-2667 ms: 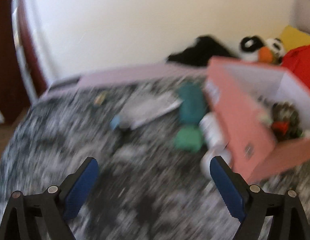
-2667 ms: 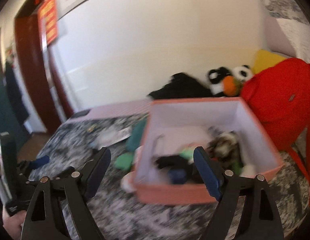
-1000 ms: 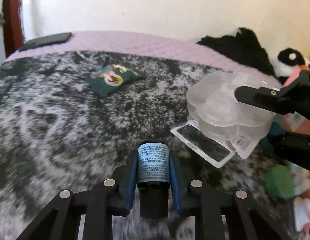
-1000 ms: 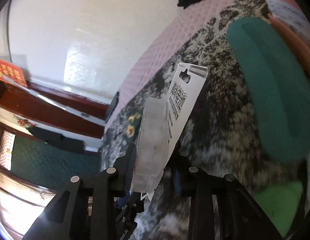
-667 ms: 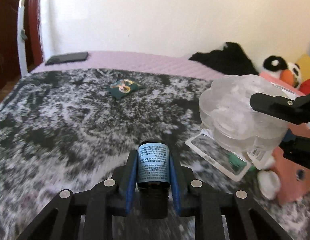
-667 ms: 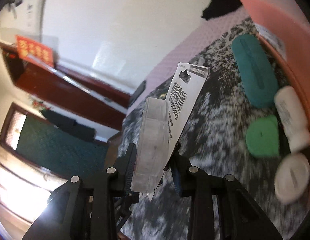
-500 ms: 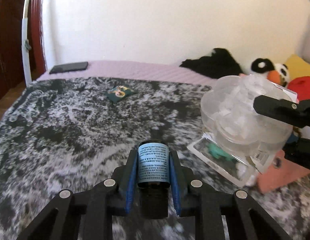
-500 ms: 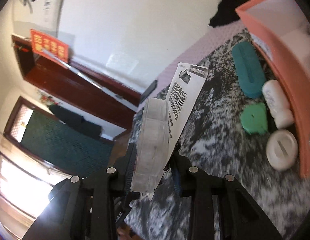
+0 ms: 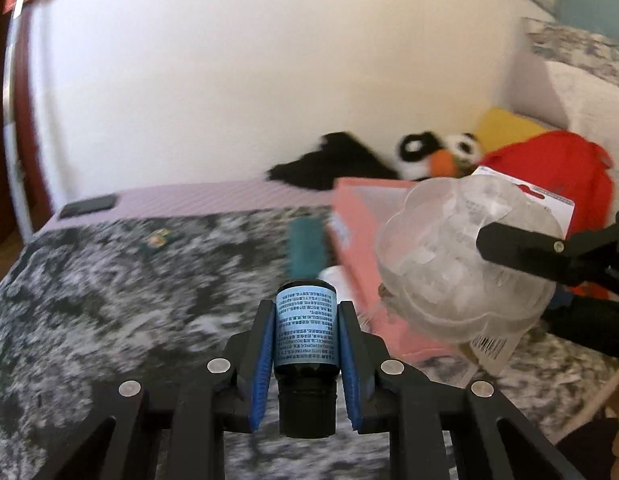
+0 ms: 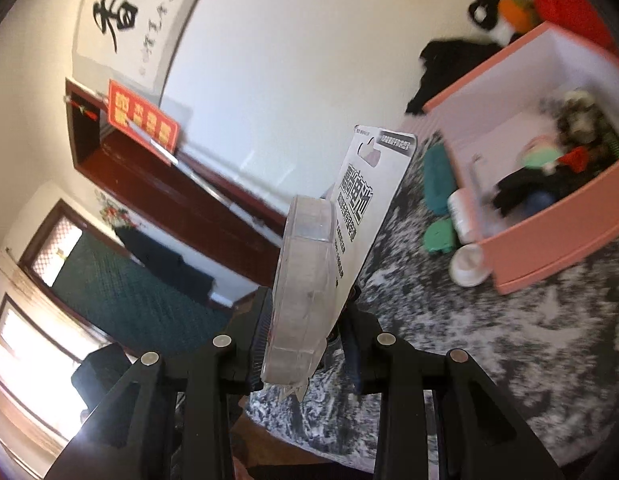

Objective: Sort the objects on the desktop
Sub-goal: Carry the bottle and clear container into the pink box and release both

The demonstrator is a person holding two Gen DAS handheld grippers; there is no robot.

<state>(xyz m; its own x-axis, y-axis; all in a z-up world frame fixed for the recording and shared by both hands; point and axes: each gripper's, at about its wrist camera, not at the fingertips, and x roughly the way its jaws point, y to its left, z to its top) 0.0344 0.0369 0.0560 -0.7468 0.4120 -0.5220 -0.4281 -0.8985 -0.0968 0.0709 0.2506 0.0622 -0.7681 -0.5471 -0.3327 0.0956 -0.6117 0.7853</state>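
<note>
Dark bottle [image 9: 306, 332] bears pale-blue fine-print label, unreadable

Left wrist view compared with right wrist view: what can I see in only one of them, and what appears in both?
Only the left wrist view shows the left claw shut on a small dark bottle, a phone on the purple strip and a small packet on the mottled cover.

Only the right wrist view shows the calligraphy on the wall, the green curtain and the items inside the pink box.

Both show the clear blister pack gripped in the right claw, the pink box, the teal case and the panda toy.
</note>
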